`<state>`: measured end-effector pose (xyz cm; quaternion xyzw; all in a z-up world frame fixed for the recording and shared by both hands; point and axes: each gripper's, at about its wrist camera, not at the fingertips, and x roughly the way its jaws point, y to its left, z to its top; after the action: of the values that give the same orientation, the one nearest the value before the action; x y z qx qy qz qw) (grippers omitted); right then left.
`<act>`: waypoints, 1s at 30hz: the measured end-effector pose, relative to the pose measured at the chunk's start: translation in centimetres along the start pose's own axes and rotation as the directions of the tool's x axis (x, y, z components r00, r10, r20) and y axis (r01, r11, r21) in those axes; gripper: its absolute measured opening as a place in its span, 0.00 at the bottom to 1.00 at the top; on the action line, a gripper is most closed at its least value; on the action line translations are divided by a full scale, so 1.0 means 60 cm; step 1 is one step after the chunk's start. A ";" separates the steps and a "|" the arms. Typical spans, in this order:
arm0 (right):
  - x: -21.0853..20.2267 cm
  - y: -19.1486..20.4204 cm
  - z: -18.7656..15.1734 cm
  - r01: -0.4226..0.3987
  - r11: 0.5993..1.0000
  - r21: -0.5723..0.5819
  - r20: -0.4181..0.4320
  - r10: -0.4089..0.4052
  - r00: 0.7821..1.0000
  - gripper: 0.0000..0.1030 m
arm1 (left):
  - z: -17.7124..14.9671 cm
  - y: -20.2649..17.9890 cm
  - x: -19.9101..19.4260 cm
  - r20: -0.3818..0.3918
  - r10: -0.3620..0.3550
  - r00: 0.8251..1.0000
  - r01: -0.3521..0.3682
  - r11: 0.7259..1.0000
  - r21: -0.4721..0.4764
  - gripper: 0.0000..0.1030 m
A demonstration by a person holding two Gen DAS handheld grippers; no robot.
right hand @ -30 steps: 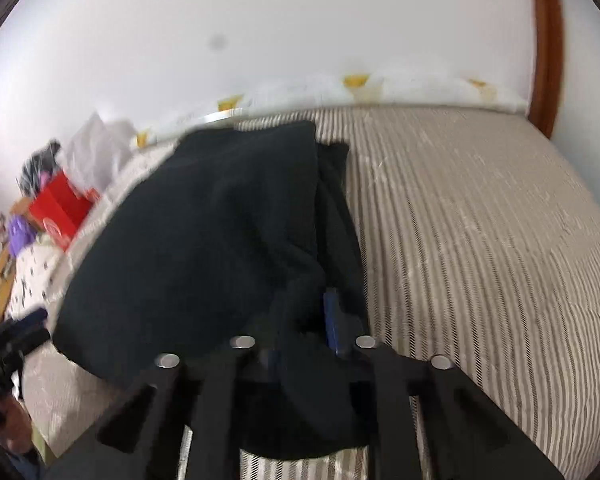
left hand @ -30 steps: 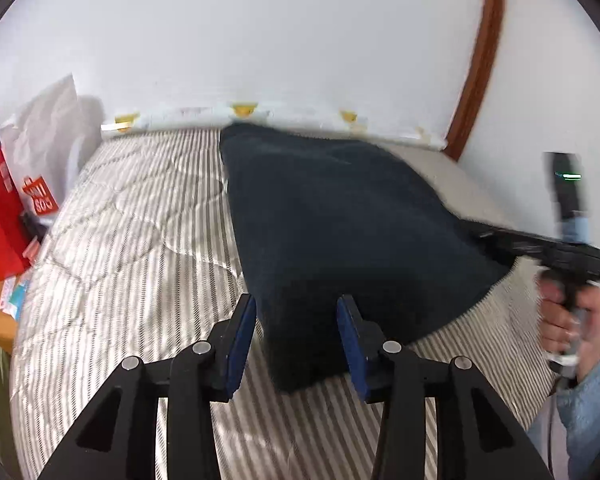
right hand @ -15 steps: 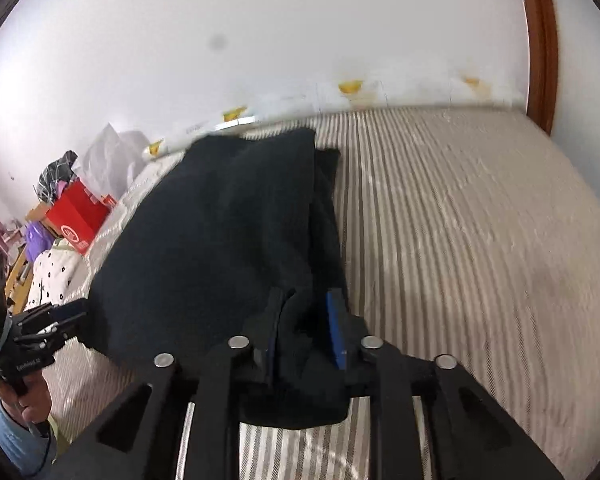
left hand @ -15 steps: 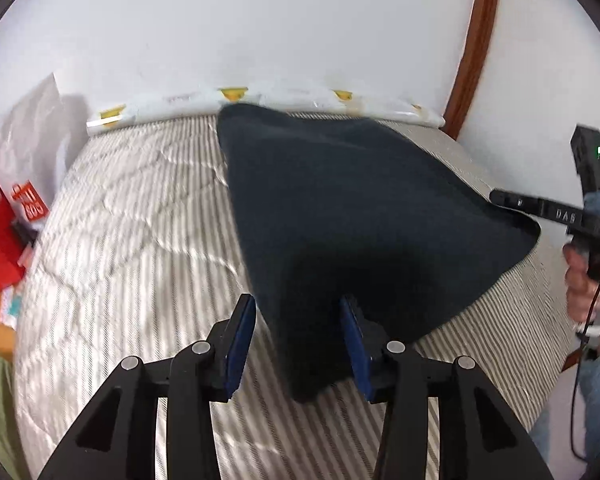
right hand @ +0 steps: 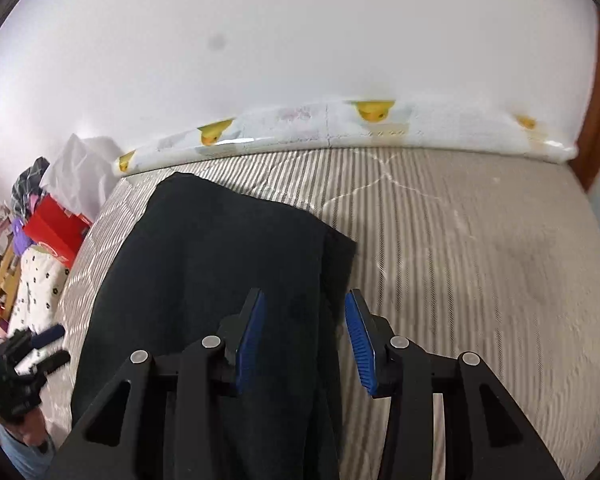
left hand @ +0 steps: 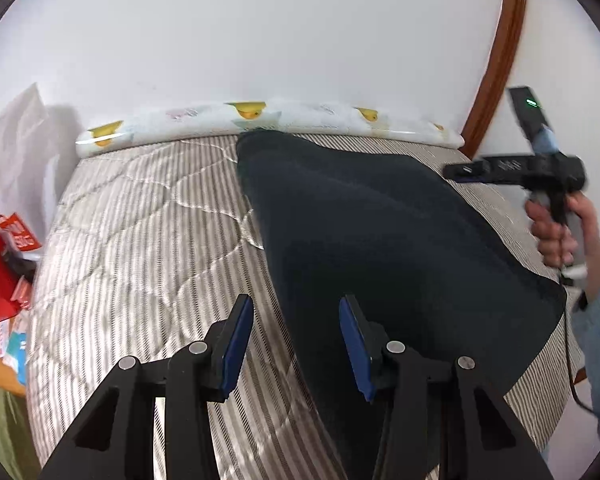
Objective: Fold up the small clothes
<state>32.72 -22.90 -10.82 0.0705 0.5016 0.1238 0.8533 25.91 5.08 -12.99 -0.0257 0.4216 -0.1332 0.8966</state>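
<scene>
Garment (left hand: 380, 240): I see matt black cloth, soft nap.
Mattress cover (left hand: 148, 240): quilted striped cloth, slight sheen.
Left gripper (left hand: 296, 336): matt black plastic, blue ribbed pads, metal pins.
Door frame (left hand: 496, 52), 1 o'clock: glossy brown wood.

A home bedroom: ahead of both grippers lies a grey-and-white striped quilted mattress (left hand: 148, 248) against a plain white wall (right hand: 300, 40), with a duck-printed white bolster (right hand: 340, 128) along its far edge.
</scene>
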 end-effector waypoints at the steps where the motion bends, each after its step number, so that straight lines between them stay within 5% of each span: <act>1: 0.016 -0.004 0.010 0.001 1.000 0.010 -0.017 -0.001 1.000 0.40 | 0.000 0.001 0.006 -0.006 -0.013 1.000 0.013 1.000 -0.001 0.41; 6: 0.078 -0.017 0.035 -0.055 0.996 0.068 -0.058 0.059 0.997 0.38 | 0.000 0.021 0.028 -0.019 -0.102 0.995 0.100 0.993 -0.057 0.41; 8: 0.079 -0.011 0.039 -0.099 0.994 0.040 -0.057 0.101 0.993 0.12 | -0.001 0.032 0.032 -0.023 -0.143 0.989 0.140 0.986 -0.093 0.41; 12: 0.028 -0.013 0.044 -0.083 0.995 -0.052 0.116 0.088 0.989 0.08 | -0.004 0.036 0.035 -0.025 -0.152 0.988 0.148 0.983 -0.107 0.41; 17: 0.070 -0.059 0.040 -0.087 0.992 0.090 -0.018 0.089 0.996 0.13 | -0.006 0.024 0.030 -0.020 -0.116 0.993 0.114 0.990 -0.079 0.41; 19: 0.045 -0.068 0.024 -0.079 0.989 0.125 -0.002 0.080 0.997 0.21 | -0.010 0.023 0.024 -0.017 -0.110 0.994 0.108 0.991 -0.075 0.41; 30: -0.108 -0.023 -0.170 -0.080 0.996 -0.029 0.025 0.080 0.996 0.38 | -0.043 -0.007 -0.016 0.008 -0.116 0.993 0.116 0.991 -0.061 0.42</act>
<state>21.00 -26.12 -10.65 0.0804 0.4854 0.1638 0.8550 23.27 5.11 -13.90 -0.0779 0.4213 -0.1721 0.8870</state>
